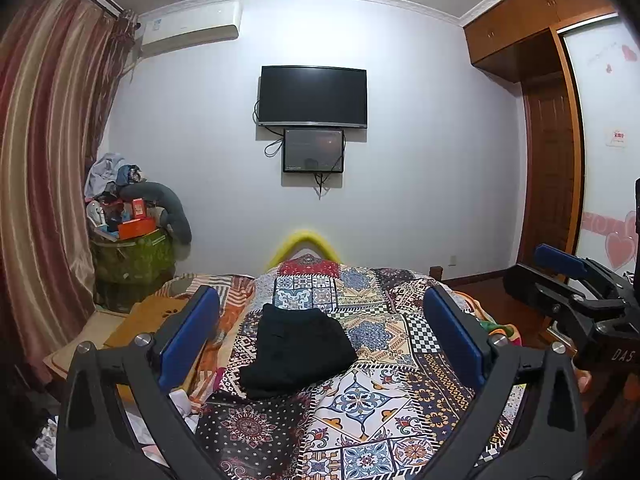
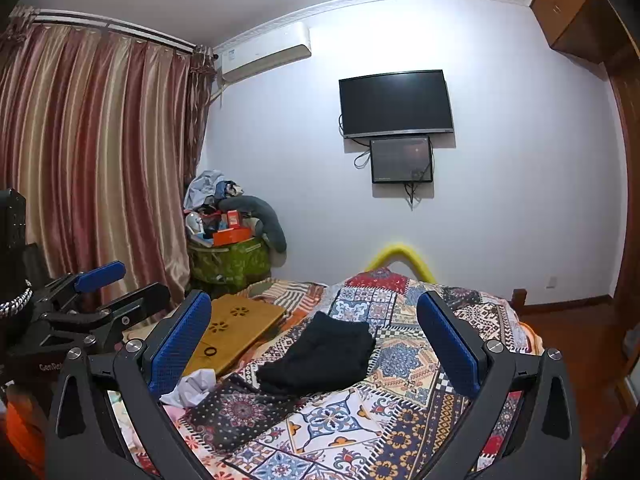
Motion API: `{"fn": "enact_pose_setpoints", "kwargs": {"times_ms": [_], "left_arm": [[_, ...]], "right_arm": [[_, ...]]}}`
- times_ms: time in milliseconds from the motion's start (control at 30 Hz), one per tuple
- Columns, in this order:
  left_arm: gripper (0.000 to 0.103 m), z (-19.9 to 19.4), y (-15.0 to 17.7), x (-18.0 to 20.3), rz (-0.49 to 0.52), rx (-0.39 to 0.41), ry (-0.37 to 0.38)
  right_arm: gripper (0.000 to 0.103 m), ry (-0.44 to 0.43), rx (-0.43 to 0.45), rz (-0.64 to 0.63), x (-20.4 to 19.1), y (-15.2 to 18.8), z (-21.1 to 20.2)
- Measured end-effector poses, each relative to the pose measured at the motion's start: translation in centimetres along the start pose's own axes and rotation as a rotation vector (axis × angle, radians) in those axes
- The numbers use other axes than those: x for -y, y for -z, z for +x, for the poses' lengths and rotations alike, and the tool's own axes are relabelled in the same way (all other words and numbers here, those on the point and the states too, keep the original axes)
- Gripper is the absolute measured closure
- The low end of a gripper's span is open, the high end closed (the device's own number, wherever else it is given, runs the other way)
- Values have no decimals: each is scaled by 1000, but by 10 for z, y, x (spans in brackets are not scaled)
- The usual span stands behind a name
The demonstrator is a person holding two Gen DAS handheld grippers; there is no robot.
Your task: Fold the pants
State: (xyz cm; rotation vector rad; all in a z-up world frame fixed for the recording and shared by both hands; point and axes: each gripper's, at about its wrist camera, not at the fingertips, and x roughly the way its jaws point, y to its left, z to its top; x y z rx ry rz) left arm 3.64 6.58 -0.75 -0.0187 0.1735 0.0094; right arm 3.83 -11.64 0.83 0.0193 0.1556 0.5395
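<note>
Your black fabric pants [image 1: 297, 351] lie folded in a compact stack on the patchwork-patterned bed quilt [image 1: 380, 396], ahead of both grippers and touching neither. Your left gripper [image 1: 320, 336] hangs released, its blue-padded jaws spread wide and holding nothing. Your right gripper [image 2: 314, 340] is likewise spread and holding nothing.
</note>
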Motion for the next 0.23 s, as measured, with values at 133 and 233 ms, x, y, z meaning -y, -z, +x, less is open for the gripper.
{"fn": "enact_pose_setpoints", "kwargs": {"times_ms": [133,233], "left_arm": [[0,2,1,-2,-8,-14,11],[0,3,1,-3,-14,-15,9]], "right_arm": [[1,1,-5,7,0,1,1],[1,1,-9,8,-1,1,2]]}}
